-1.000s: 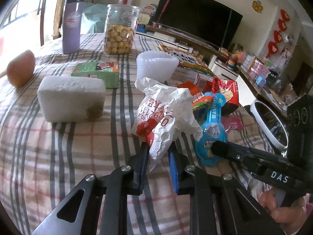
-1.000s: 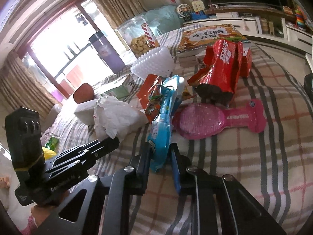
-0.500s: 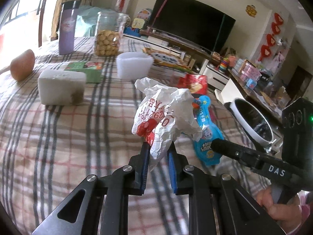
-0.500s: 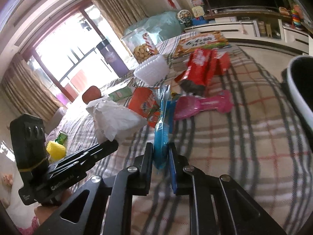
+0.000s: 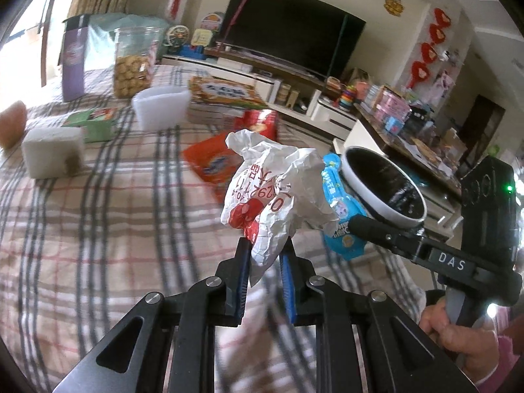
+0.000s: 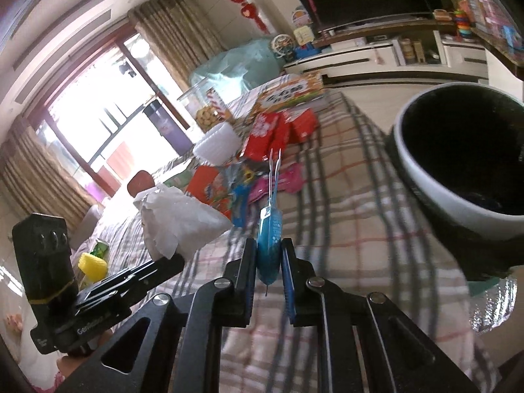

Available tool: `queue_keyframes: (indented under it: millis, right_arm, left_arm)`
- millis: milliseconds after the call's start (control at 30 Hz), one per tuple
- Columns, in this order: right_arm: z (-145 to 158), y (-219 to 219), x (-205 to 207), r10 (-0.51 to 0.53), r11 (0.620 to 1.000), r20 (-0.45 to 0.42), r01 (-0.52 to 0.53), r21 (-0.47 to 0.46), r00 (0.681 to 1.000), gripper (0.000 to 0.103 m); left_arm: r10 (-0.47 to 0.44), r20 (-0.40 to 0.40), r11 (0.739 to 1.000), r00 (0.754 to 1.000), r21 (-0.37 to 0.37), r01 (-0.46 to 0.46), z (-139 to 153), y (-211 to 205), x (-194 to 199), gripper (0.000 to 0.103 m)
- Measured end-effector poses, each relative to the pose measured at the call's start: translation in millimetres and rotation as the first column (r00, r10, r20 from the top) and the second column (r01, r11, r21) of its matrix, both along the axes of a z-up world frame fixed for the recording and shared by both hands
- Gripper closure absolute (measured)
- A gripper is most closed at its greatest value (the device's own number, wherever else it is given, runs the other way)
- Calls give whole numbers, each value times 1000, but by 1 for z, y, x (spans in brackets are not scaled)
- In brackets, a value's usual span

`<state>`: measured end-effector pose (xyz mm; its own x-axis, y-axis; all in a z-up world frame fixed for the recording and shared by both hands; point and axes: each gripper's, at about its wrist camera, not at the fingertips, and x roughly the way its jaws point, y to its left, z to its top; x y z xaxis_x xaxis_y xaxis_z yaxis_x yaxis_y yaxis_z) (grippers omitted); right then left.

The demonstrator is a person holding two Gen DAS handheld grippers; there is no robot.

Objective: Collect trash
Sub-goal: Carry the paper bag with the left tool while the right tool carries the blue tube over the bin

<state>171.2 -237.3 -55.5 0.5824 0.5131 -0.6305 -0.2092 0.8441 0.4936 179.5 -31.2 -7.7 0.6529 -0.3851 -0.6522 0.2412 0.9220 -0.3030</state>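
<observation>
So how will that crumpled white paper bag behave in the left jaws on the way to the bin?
The crumpled white paper bag is probably light, since one pinched corner holds it upright. It looks crushable, not fragile. Its bulk above the left gripper may sway.

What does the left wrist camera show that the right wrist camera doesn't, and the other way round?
Only the left wrist view shows the red printing on the crumpled white paper bag, the white foam block, and the blue wrapper's printed face.

Only the right wrist view shows the bright window with brown curtains, a yellow ridged object at the far left, and the pink plastic package.

Both show the left gripper clamped on the paper bag, the right gripper clamped on the flat blue snack wrapper, the white-rimmed black-lined bin, the plaid tablecloth and the cookie jar.
</observation>
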Motion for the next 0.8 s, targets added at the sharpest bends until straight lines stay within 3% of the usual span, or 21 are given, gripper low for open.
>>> queue_keyframes:
  millis: [800]
  right_arm:
    - [14,-89,-19,-154,988,38,153,30,987,89]
  left_arm:
    - [-142,1,990,990,27,142,1,-94,32,86]
